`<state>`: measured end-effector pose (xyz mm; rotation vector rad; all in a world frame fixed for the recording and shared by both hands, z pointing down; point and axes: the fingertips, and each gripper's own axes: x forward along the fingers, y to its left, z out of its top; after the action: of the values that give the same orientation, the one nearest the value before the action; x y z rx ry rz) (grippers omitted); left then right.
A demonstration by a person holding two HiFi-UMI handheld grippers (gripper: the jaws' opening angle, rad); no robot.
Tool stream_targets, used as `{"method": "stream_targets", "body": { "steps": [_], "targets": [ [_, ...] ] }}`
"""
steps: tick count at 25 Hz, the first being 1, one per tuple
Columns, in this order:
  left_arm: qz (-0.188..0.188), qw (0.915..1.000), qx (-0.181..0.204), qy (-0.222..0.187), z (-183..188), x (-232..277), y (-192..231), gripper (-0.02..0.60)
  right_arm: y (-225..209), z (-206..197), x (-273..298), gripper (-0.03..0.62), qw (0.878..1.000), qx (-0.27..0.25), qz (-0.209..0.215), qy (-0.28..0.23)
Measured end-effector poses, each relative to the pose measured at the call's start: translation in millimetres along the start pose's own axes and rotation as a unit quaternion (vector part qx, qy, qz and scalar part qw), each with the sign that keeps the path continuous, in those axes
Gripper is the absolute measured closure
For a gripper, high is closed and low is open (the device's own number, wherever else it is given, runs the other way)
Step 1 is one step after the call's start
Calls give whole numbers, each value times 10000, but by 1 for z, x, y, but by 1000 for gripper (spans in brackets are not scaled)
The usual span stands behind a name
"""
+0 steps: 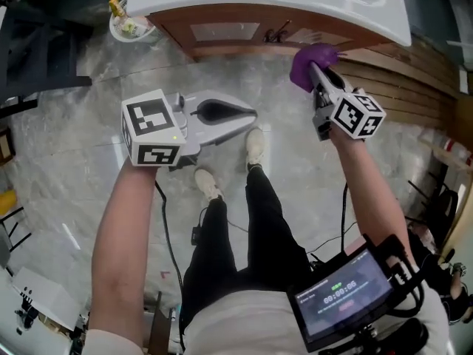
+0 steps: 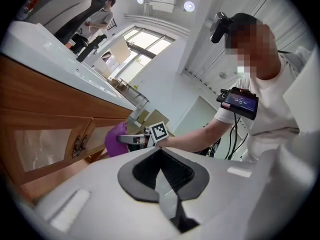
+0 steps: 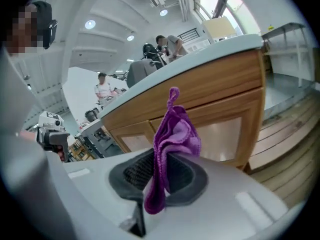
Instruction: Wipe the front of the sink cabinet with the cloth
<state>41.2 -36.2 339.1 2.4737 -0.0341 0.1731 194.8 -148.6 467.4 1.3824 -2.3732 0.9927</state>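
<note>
The sink cabinet (image 1: 229, 32) has a wooden front with glazed doors under a white top. A purple cloth (image 1: 310, 63) is held in my right gripper (image 1: 316, 71), which is shut on it close to the right end of the cabinet front. In the right gripper view the cloth (image 3: 172, 139) sticks up from between the jaws of the right gripper (image 3: 160, 170), with the cabinet front (image 3: 210, 104) just behind it. I cannot tell whether the cloth touches the wood. My left gripper (image 1: 250, 115) hangs lower over the floor, shut and empty. Its own view shows the left gripper (image 2: 160, 156), the cloth (image 2: 116, 139) and the cabinet (image 2: 45, 114).
A round white bowl (image 1: 131, 22) with small items stands on the floor left of the cabinet. Wooden slats (image 1: 399, 80) lie at the right. The person's shoes (image 1: 255, 146) stand on the marble floor below the cabinet. Other people stand far off (image 3: 103, 91).
</note>
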Motion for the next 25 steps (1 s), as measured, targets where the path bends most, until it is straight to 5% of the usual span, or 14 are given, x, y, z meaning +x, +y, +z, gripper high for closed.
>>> {"method": "stream_targets", "body": {
  "steps": [6,11,25],
  "targets": [
    [-147,9999,-45,-8,2,37,2,577,-134,2,-43,539,9930,61,-1181,-17],
    [-241,9996,-111,14,4,60,10,577,-196,13,-30,539,9878,56,-1555,62],
    [-108,9997,-219,-99,2,53,24,577,-107,4,52,539,9978,-53,-625,221]
  ]
}}
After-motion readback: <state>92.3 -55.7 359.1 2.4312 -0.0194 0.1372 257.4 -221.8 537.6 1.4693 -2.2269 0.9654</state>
